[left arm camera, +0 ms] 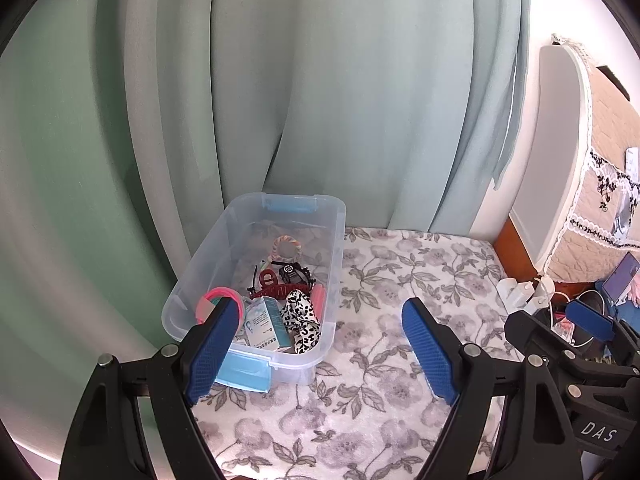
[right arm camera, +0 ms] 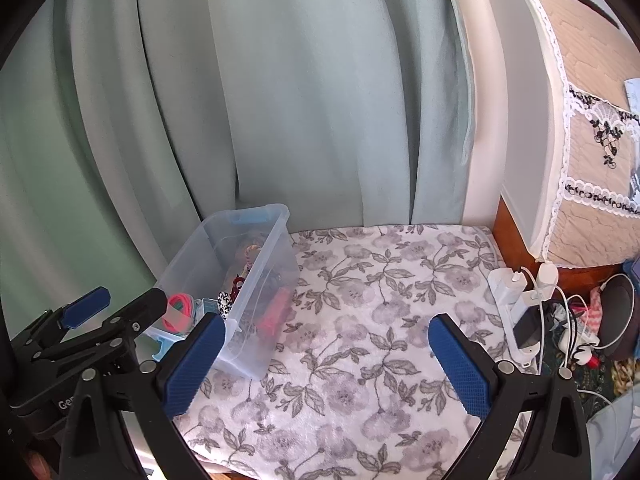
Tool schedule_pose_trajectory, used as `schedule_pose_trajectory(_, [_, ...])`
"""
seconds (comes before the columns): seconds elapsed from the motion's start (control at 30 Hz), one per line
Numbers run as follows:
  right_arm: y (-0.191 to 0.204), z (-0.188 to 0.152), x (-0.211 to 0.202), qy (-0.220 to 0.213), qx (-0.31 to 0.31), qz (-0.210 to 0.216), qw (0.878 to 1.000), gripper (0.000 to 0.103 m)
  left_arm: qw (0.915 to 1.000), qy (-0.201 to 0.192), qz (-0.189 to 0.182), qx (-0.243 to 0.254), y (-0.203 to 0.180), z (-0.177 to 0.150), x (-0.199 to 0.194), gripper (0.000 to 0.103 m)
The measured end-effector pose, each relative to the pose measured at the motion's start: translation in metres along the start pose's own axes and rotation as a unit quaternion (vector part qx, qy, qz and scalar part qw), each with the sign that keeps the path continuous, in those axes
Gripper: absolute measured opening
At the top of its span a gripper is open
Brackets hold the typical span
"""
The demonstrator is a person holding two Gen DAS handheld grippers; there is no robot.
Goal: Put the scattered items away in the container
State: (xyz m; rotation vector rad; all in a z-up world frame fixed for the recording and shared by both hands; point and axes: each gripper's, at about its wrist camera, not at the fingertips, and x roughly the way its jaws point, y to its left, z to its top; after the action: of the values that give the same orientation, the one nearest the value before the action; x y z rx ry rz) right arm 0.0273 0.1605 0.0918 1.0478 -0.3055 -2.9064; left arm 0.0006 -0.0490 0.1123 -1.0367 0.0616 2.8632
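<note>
left hand-held gripper point(left arm camera: 322, 346): released, nothing between its pads
right hand-held gripper point(right arm camera: 324, 364): released wide, empty
container point(left arm camera: 338, 216): ahead-left of both, nearer the left one; long axis runs away from it
contents: hair clip point(left arm camera: 280, 288), bands, small box point(left arm camera: 266, 326), spotted scrunchie point(left arm camera: 302, 318), all inside
floral cloth point(right arm camera: 380, 280): no loose items seen between the pads; looks about done

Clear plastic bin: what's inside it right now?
The clear plastic bin holds a braided ring, red claw clip, black clip, pink hair ties, small carton and leopard scrunchie. Anything beneath this pile is covered.
</note>
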Motion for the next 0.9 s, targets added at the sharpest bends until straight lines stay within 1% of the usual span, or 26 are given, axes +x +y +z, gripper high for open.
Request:
schedule_pose_trajectory(0.13, [-0.002, -0.001, 0.000, 0.000, 0.003, -0.010, 1.000, 0.103, 1.0000, -0.004, 0.001, 0.005, -0.001, 0.000, -0.002, 0.084])
schedule_pose_trajectory(0.27, [-0.003, -0.001, 0.000, 0.002, 0.003, -0.010, 1.000, 0.103, 0.9999, -0.005, 0.009, 0.007, -0.003, -0.002, -0.002, 0.091])
schedule_pose_trajectory(0.9, [0.002, -0.005, 0.008, 0.019, -0.006, -0.016, 1.000, 0.103, 1.0000, 0.004, 0.008, 0.002, 0.004, -0.008, 0.008, 0.092])
